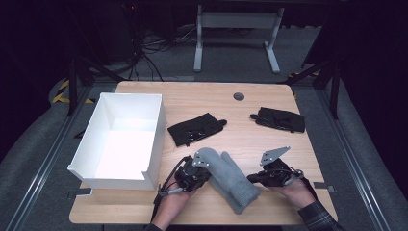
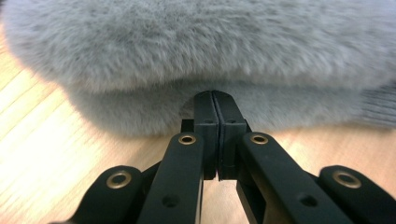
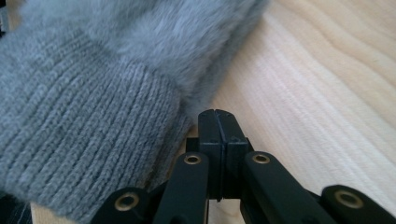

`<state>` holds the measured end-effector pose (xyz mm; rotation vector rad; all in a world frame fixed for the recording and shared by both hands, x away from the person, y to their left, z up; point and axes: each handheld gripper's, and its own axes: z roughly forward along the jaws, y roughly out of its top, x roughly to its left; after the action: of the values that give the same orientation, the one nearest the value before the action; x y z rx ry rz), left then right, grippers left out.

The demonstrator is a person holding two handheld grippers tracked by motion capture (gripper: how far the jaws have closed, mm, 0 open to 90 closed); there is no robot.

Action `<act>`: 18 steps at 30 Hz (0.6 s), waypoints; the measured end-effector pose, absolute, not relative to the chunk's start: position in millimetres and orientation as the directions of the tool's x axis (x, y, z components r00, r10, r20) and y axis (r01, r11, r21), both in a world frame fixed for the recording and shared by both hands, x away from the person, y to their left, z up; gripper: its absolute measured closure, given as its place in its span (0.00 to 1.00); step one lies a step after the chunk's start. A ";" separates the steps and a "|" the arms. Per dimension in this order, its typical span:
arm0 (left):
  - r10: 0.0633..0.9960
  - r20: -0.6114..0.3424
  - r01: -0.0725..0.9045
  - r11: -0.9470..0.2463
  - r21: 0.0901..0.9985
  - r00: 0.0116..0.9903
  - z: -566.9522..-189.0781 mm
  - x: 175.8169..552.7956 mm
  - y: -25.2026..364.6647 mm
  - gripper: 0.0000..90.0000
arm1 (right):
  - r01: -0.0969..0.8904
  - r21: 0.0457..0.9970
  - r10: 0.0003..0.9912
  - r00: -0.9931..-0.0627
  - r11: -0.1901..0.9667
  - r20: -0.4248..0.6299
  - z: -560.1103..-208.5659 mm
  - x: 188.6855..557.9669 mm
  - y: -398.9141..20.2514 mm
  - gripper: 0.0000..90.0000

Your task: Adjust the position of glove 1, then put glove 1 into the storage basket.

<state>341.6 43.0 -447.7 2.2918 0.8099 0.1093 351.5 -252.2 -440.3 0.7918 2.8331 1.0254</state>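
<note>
A pair of fluffy grey mittens [image 1: 230,179] lies stacked near the table's front edge, knitted cuffs toward me. My left gripper [image 1: 210,174] points at their left side. In the left gripper view its jaws [image 2: 215,97] are pressed together with nothing between them, tips right at the seam between the upper mitten [image 2: 201,42] and the lower one. My right gripper [image 1: 250,178] points at the mittens from the right. Its jaws [image 3: 217,115] are shut and empty, just beside the ribbed cuff [image 3: 79,140], with bare wood under them.
A white open box [image 1: 155,139] stands at the left of the wooden table [image 1: 211,98]. One black glove [image 1: 196,128] lies mid-table and another [image 1: 280,119] at the back right. A round grommet [image 1: 238,96] sits near the far edge.
</note>
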 end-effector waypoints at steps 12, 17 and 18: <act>0.578 -0.138 0.518 -0.568 0.640 0.804 -451.1 368.6 28.0 0.99 | 0.431 0.594 0.430 -0.889 0.679 0.154 -444.5 345.4 -241.0 1.00; 0.579 -0.146 0.524 -0.566 0.636 0.802 -450.4 379.0 24.1 0.99 | 0.421 0.599 0.414 -0.896 0.681 0.159 -445.1 341.9 -236.8 1.00; 0.576 -0.147 0.522 -0.566 0.638 0.804 -450.7 381.4 23.2 0.99 | 0.417 0.602 0.409 -0.899 0.682 0.158 -445.4 340.7 -235.2 1.00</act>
<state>381.4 23.2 -450.7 2.2933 0.8047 0.1010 340.7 -235.2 -445.4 0.7099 2.8905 1.0385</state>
